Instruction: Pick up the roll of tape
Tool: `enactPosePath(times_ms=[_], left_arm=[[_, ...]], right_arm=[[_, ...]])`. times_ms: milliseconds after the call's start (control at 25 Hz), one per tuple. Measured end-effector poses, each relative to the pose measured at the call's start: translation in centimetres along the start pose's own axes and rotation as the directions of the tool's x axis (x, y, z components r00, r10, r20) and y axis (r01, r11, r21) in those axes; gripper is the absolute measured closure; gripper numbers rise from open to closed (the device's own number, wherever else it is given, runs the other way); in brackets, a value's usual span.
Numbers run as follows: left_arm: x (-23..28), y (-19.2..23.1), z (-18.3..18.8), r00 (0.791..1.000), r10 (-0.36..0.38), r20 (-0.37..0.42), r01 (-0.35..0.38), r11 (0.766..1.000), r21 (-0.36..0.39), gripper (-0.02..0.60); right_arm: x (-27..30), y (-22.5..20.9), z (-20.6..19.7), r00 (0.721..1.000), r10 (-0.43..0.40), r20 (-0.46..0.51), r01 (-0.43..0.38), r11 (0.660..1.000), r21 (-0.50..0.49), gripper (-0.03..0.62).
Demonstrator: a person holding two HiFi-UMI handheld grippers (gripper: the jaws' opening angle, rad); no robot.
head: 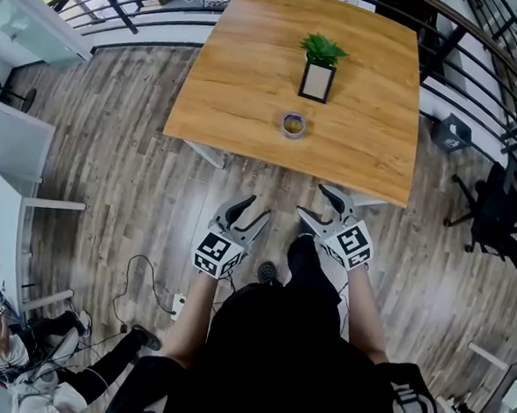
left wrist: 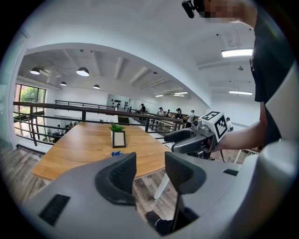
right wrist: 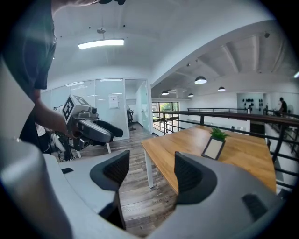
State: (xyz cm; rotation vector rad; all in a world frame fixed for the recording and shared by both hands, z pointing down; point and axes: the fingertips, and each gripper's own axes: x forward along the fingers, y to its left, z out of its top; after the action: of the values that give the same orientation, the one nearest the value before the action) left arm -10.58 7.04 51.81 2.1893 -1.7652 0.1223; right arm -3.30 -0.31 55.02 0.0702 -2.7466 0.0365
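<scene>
The roll of tape [head: 292,124] lies flat on the wooden table [head: 240,85], close to its near edge and just in front of a small potted plant [head: 319,69]. In the left gripper view the roll of tape [left wrist: 117,153] shows as a small blue-topped ring past the jaws. My left gripper [head: 252,210] and right gripper [head: 313,201] hover side by side over the floor, short of the table's near edge. Both are open with nothing between their jaws. In the right gripper view the tape is not visible, and the plant [right wrist: 215,144] stands on the table.
A black railing [head: 122,11] runs behind and beside the table. An office chair [head: 496,213] stands at the right, and cables with a power strip [head: 177,306] lie on the floor at the left. White desks [head: 8,192] line the left edge. A person's shoes [head: 268,271] are below the grippers.
</scene>
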Motion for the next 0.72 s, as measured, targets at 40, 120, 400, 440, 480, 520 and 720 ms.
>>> enactPosePath(times_ms=[40, 120, 400, 440, 480, 520, 720], left_arm=[[0.6, 0.2, 0.0, 1.000, -0.001, -0.005, 0.001, 1.000, -0.003, 0.379], [1.7, 0.7, 0.0, 1.000, -0.002, -0.015, 0.002, 1.000, -0.004, 0.379], [5.5, 1.7, 0.6, 0.999, -0.010, -0.045, 0.010, 1.000, -0.005, 0.379], [6.1, 1.9, 0.7, 0.999, -0.009, -0.050, 0.009, 1.000, -0.005, 0.379], [6.8, 1.9, 0.8, 0.998, -0.008, -0.056, 0.007, 1.000, -0.010, 0.379], [7.4, 2.1, 0.9, 0.998, -0.006, -0.062, 0.005, 1.000, -0.015, 0.379], [11.0, 2.6, 1.1, 0.997, 0.007, -0.083, -0.008, 1.000, -0.018, 0.379]], right_arm=[[0.3, -0.5, 0.0, 1.000, 0.006, -0.002, -0.006, 1.000, 0.000, 0.292], [0.9, -1.4, 0.2, 1.000, 0.016, -0.007, -0.016, 1.000, 0.001, 0.293], [2.2, -4.6, 0.1, 0.998, 0.051, -0.035, -0.052, 0.999, -0.003, 0.296], [2.4, -5.2, 0.2, 0.998, 0.057, -0.037, -0.057, 0.998, -0.002, 0.296], [2.6, -5.8, 0.3, 0.997, 0.063, -0.039, -0.063, 0.998, -0.003, 0.298], [2.7, -6.4, 0.4, 0.997, 0.069, -0.042, -0.070, 0.998, -0.005, 0.298], [3.3, -10.4, -0.3, 0.988, 0.095, -0.118, -0.099, 0.995, -0.033, 0.301]])
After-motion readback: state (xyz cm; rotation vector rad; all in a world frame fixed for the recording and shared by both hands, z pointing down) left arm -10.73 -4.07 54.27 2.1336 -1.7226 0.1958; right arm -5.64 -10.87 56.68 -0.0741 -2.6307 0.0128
